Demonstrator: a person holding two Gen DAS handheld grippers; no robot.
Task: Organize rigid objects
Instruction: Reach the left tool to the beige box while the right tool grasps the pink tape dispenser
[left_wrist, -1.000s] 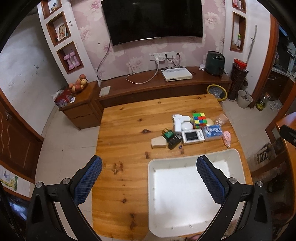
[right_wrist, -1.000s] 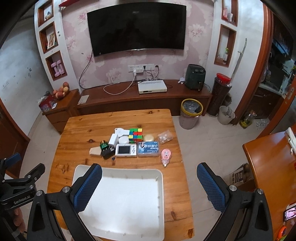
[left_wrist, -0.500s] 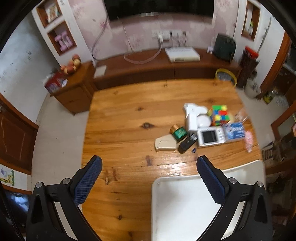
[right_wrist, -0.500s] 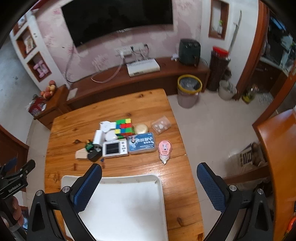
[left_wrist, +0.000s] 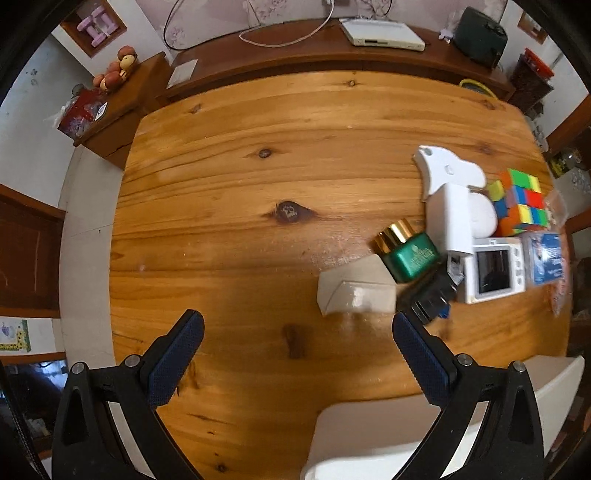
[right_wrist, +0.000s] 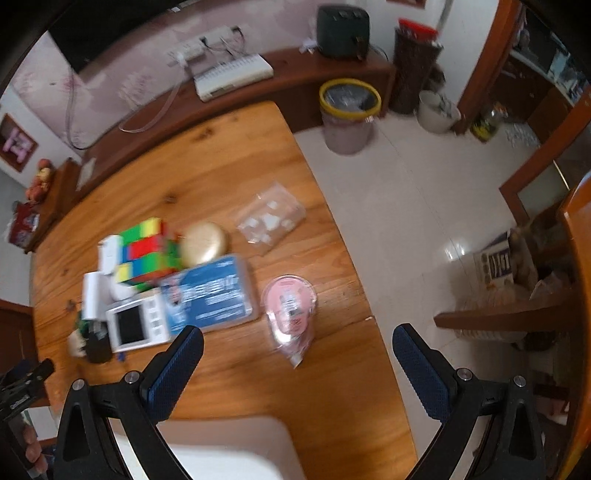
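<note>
The left gripper (left_wrist: 293, 354) hangs above the wooden table (left_wrist: 229, 192) with its blue-padded fingers (left_wrist: 177, 356) spread wide and nothing between them. Just beyond its right finger lies a pale beige wedge-shaped piece (left_wrist: 354, 293), and touching that on the right is a dark, blurred black item (left_wrist: 428, 295). A green jar with a gold cap (left_wrist: 406, 251) lies tipped on its side just behind the wedge. Further right sit a white spray bottle (left_wrist: 448, 206) lying flat, a white round object (left_wrist: 480, 216) against it, a small white camera (left_wrist: 493, 269) with its screen up, a colour cube (left_wrist: 519, 203) behind, and a blue box (left_wrist: 548, 256) at the far right. The white tray (left_wrist: 369, 439) shows at the near edge, under the gripper's right arm.

The right gripper (right_wrist: 295, 360) is likewise open and empty, poised over the table's right part. Between its fingers, a little further off, lies a pink round item in a clear packet (right_wrist: 290, 308). To the left is the blue box (right_wrist: 210, 291), touching the camera (right_wrist: 136, 325), with the cube (right_wrist: 146, 251) and a gold round lid-like object (right_wrist: 203, 242) behind. A clear plastic bag (right_wrist: 271, 218) lies further back. The tray's corner (right_wrist: 229, 446) sits near. This view is blurred. At the far left edge, the other gripper (right_wrist: 22, 384) shows, with a hand (right_wrist: 31, 448) on it.
</note>
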